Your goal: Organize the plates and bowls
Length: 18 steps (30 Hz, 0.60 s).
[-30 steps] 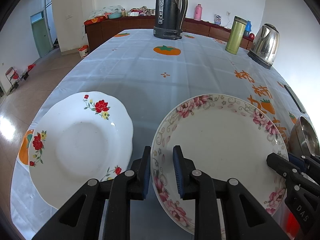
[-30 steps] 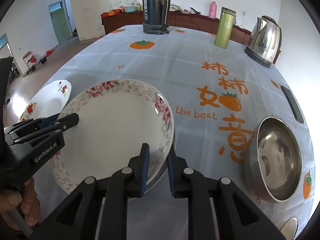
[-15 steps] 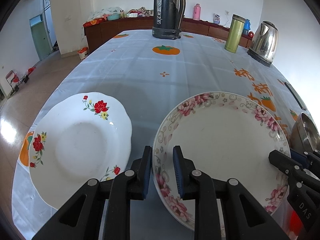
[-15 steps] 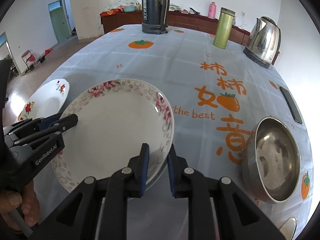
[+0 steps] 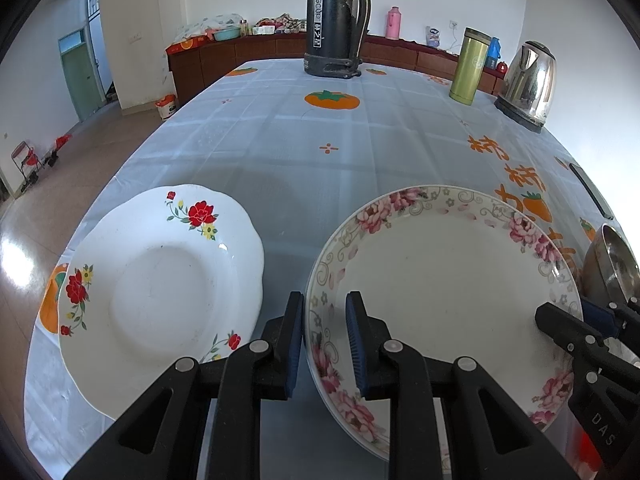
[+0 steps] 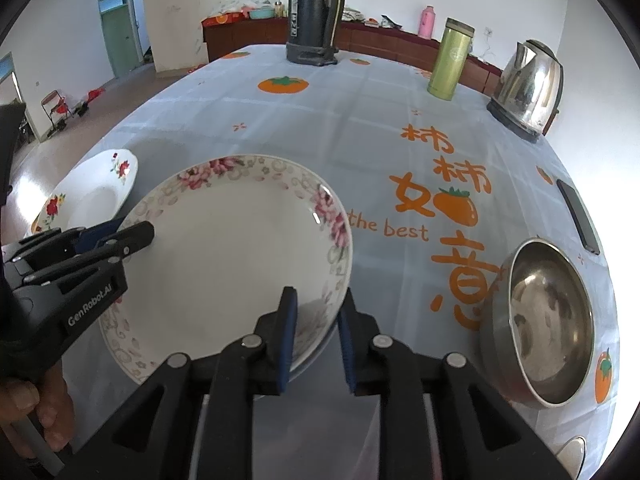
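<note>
A pink-flowered plate (image 5: 440, 280) (image 6: 232, 248) lies near the table's front edge between both grippers. My left gripper (image 5: 322, 320) is shut on its left rim, one pad outside and one over the inner slope. The right wrist view shows those fingers (image 6: 132, 236) clamped at the plate's left edge. My right gripper (image 6: 316, 312) straddles the plate's near-right rim. Its jaws are opening, with the rim between them and the right pad off the plate. A red-flowered scalloped plate (image 5: 160, 288) (image 6: 92, 196) rests on the cloth just left of the left gripper.
A steel bowl (image 6: 548, 320) sits right of the pink plate. Along the far side stand a black thermos (image 5: 336, 20), a green tumbler (image 5: 468, 68) and a steel kettle (image 5: 528, 80). A phone (image 6: 578, 212) lies at the right edge. A hand (image 6: 36, 408) holds the left gripper.
The right gripper's jaws have spread slightly around the pink plate's rim. The left gripper and both plates sit about where they were.
</note>
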{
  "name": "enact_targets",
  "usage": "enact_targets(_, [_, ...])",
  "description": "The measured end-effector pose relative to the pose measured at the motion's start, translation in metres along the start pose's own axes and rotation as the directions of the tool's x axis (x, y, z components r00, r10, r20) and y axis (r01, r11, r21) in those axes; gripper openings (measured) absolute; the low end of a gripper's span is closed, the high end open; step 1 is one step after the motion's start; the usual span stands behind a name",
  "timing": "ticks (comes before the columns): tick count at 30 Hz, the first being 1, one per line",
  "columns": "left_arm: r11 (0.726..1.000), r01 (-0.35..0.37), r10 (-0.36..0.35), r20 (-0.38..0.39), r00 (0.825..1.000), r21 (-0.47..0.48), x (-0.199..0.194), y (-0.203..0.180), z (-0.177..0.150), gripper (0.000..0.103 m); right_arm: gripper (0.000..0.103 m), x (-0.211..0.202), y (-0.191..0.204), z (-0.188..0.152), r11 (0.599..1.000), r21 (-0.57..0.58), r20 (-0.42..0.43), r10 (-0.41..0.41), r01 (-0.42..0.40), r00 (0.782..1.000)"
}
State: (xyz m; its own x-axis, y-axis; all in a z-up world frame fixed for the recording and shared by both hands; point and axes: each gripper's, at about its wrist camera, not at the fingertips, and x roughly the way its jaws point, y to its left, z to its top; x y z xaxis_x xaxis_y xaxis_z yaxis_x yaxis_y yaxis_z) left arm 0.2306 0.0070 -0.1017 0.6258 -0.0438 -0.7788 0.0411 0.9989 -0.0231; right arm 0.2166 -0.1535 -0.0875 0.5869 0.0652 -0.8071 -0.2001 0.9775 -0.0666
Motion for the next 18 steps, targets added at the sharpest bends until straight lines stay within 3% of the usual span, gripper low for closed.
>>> enact_targets(8, [1.000, 0.011, -0.011, -0.006, 1.000, -0.010, -0.0004, 0.0016, -0.0002, 0.024, 0.023, 0.0002, 0.0004, 0.0001, 1.000, -0.006, 0.000, -0.007, 0.007, 1.000])
enact_targets(13, [1.000, 0.011, -0.011, -0.005, 1.000, -0.008, -0.0002, 0.0014, 0.0002, 0.024, 0.035, 0.0024, -0.0018, -0.0015, 1.000, 0.013, -0.007, 0.007, -0.007, 1.000])
enact_targets(18, [1.000, 0.012, -0.012, -0.005, 1.000, -0.007, -0.0003, 0.0013, 0.0002, 0.024, 0.038, 0.0030, 0.0018, -0.0028, 1.000, 0.005, -0.008, 0.004, -0.004, 1.000])
